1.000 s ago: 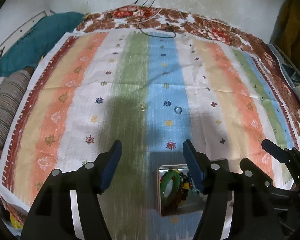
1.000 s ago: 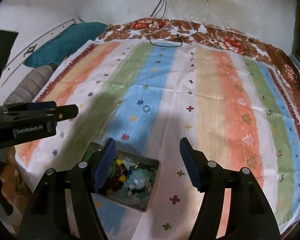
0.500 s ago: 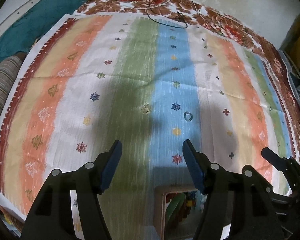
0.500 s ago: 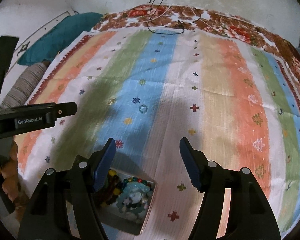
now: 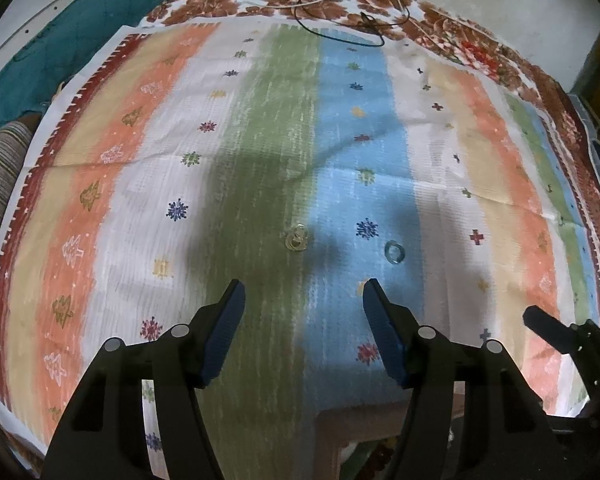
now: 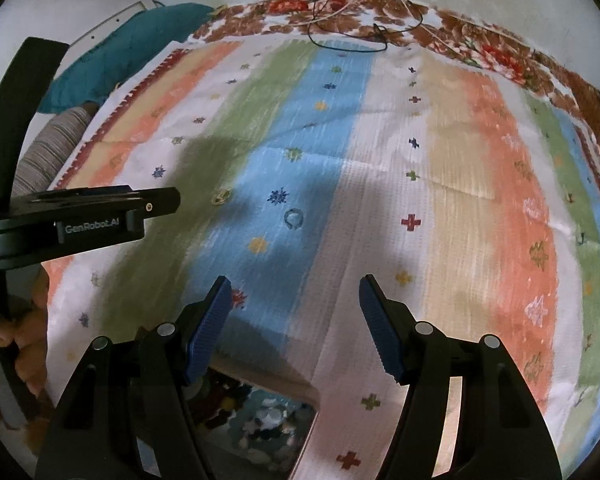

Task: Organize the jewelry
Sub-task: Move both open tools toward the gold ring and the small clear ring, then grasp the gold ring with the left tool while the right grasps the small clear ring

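Note:
Two small pieces lie on the striped cloth: a clear, gold-tinted ring (image 5: 296,238) on the green stripe and a pale blue ring (image 5: 395,252) on the blue stripe. Both show again in the right wrist view, the gold-tinted ring (image 6: 221,196) and the blue ring (image 6: 293,218). My left gripper (image 5: 303,300) hangs open just short of them, nothing between its blue pads. My right gripper (image 6: 292,296) is open too, empty. A metal box (image 6: 284,412) of beads and bangles sits under the right gripper's left finger; its rim (image 5: 352,412) peeks at the bottom of the left wrist view.
The striped cloth (image 5: 112,208) covers a bed with a floral sheet (image 5: 452,32). A teal cushion (image 5: 60,60) and a striped bolster (image 5: 0,168) lie at the left. Black and white cables (image 5: 340,24) trail at the far edge. A hand (image 6: 24,344) holds the left gripper's handle.
Both grippers have moved forward and down over the cloth. The two rings have come closer, and the jewelry box has slid toward the bottom edge of both views.

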A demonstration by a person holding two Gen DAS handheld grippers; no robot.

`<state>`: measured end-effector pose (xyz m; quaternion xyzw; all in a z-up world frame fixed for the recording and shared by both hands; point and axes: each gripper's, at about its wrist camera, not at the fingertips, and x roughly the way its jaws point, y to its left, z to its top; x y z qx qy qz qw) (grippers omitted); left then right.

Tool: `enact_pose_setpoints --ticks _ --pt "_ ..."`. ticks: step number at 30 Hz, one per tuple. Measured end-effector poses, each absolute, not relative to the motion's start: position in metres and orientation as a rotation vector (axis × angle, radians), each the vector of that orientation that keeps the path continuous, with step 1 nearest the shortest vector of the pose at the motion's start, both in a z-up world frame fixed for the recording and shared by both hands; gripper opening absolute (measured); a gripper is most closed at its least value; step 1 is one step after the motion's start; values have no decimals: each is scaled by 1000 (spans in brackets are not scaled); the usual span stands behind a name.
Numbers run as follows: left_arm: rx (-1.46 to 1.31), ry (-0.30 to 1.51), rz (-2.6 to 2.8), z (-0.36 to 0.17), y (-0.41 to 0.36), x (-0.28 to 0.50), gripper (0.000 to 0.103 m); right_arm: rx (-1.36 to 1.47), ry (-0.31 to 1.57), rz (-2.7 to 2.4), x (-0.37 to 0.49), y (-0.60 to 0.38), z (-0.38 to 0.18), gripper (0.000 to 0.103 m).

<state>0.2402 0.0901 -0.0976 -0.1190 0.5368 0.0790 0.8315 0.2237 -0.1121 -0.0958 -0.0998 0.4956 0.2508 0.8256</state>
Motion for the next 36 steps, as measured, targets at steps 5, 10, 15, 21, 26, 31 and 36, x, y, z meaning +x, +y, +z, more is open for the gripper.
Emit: enact_pose_setpoints --ticks 5,10,15,21,26,31,36 --pt "-253 1150 181 -106 97 250 60 -247 1061 533 234 -103 -104 66" --pt "-250 1165 184 -114 102 261 58 -268 1064 535 245 -96 -109 66" --pt "-256 1180 185 -124 109 272 58 -294 1067 548 255 -85 -116 66" --pt "-270 1216 163 -138 113 285 56 -320 1085 558 269 -75 -126 66" --pt "-277 1232 147 -147 116 292 56 -338 1100 563 281 -67 -136 66" --pt "-275 1248 133 -154 117 297 53 -351 1109 577 288 -60 -141 66" --pt "-273 1260 129 -159 118 303 51 -371 1120 587 293 -52 -148 66"
